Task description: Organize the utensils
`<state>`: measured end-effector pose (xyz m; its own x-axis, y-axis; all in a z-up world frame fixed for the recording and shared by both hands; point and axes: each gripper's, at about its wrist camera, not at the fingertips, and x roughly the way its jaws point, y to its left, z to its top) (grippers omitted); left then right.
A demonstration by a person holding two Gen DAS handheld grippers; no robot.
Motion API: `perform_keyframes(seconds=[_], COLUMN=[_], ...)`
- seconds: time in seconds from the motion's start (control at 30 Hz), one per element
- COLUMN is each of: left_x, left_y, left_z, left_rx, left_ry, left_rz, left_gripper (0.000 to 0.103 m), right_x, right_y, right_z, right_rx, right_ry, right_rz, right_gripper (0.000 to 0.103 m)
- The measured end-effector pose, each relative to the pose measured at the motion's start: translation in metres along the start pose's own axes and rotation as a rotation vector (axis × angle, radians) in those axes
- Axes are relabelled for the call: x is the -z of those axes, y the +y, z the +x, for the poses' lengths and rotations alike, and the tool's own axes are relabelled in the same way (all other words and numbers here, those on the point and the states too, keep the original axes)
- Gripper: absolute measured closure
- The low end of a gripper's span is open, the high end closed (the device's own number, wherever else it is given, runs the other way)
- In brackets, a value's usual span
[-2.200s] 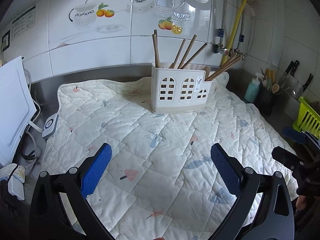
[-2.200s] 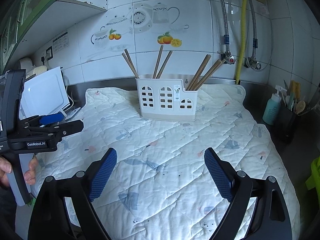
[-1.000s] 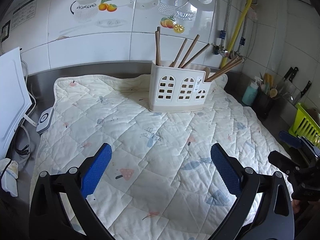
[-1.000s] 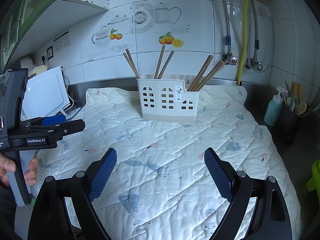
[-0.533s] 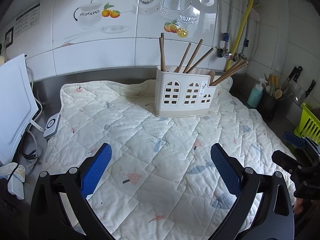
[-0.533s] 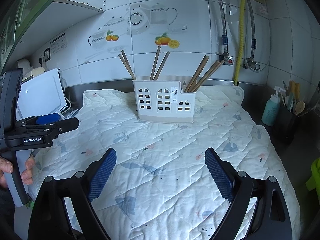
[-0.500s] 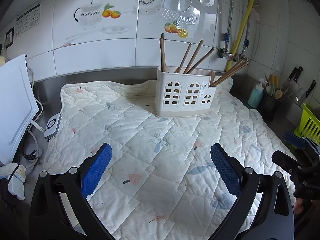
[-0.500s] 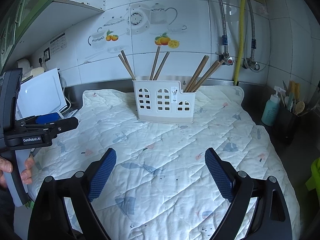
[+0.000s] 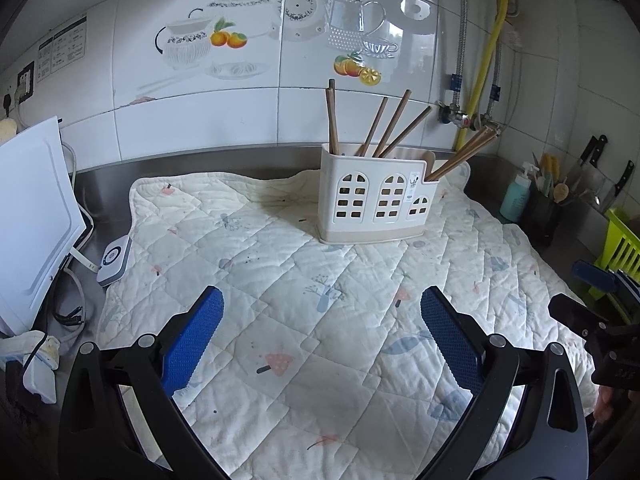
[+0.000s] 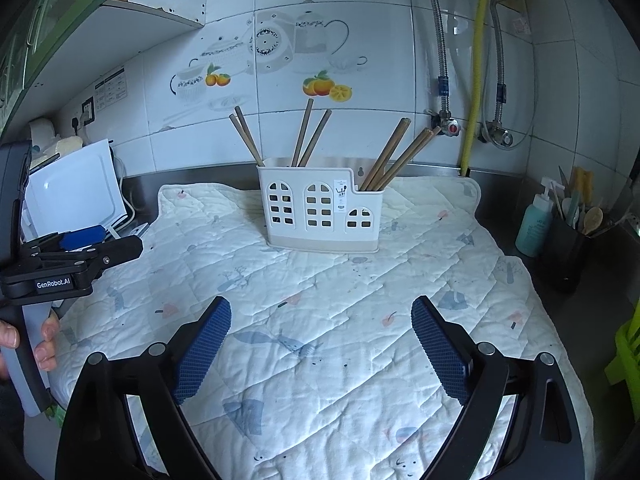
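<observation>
Quilted mat (image 9: pixel 280 280) under arch-windowed plastic caddy (image 9: pixel 374 200) bristling with wooden chopsticks (image 9: pixel 394 122)

- The left gripper (image 9: pixel 322 330) is held level with its jaws spread wide and nothing between the blue pads (image 9: pixel 192 336).
- The right gripper (image 10: pixel 320 338) likewise has its jaws wide apart and empty.
- A hand (image 10: pixel 28 344) grasps the left gripper's grey handle, fingers curled round it.

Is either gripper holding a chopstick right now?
No, the left gripper and right gripper are open and empty; the chopsticks stand in the holder.
</observation>
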<state>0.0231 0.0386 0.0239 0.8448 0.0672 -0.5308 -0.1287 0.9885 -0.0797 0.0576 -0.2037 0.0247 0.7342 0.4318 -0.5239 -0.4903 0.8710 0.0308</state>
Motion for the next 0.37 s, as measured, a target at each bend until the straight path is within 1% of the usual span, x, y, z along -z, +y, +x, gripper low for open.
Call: perform_keyframes(seconds=[0.1,0.2,0.37], left_x=[-0.0003,-0.0008,-0.0011], left_y=[-0.0014,-0.0031,-0.0042], left_z=[-0.0002,0.0,-0.0002], left_rx=[0.016,0.002,0.005], left_ry=[0.003,0.006,0.008], left_rz=[0.013,0.019,0.015], left_gripper=[0.005,0.005,0.005], right_x=[-0.0002,-0.0003,-0.0006], right_y=[0.0002,-0.0001,-0.0017], right_z=[-0.0001,-0.001,-0.0022], right_rx=[0.001,0.002,0.005], right_ry=[0.0,-0.002,-0.007], right_rz=[-0.001,0.002,0.008], right_gripper=[0.014,0.014,0.014])
